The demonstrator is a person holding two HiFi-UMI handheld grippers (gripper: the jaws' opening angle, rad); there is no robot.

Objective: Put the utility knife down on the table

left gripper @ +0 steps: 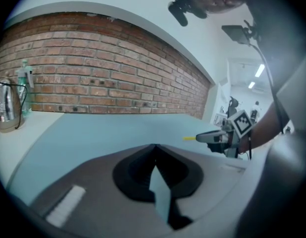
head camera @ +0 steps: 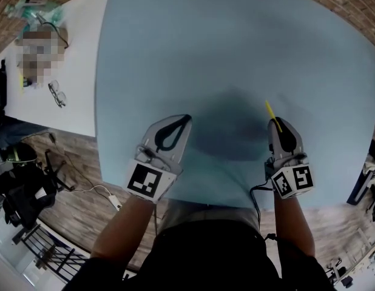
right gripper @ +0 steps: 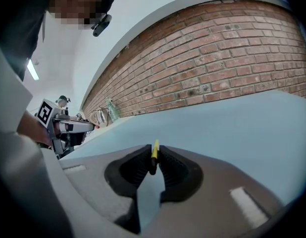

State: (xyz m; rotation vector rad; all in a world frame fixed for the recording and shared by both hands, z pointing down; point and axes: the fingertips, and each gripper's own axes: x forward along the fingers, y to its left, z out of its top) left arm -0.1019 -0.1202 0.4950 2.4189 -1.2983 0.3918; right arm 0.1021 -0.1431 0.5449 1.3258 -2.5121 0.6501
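Observation:
A slim yellow utility knife [head camera: 270,110] sticks out forward past the tips of my right gripper [head camera: 277,121], which is shut on it a little above the blue table [head camera: 236,47]. In the right gripper view the knife [right gripper: 155,152] stands edge-on between the two dark pads, its far end pointing away over the table. My left gripper [head camera: 186,117] hovers over the table's near edge to the left, its jaws shut with nothing between them [left gripper: 154,147]. From the left gripper view the right gripper [left gripper: 220,137] shows with the knife's yellow tip [left gripper: 189,138].
A white table [head camera: 60,59] stands left of the blue one with glasses [head camera: 57,94] and cables on it. A kettle [left gripper: 5,113] and a bottle [left gripper: 24,78] stand by the brick wall [left gripper: 103,83]. Chairs and floor lie beyond the near edge.

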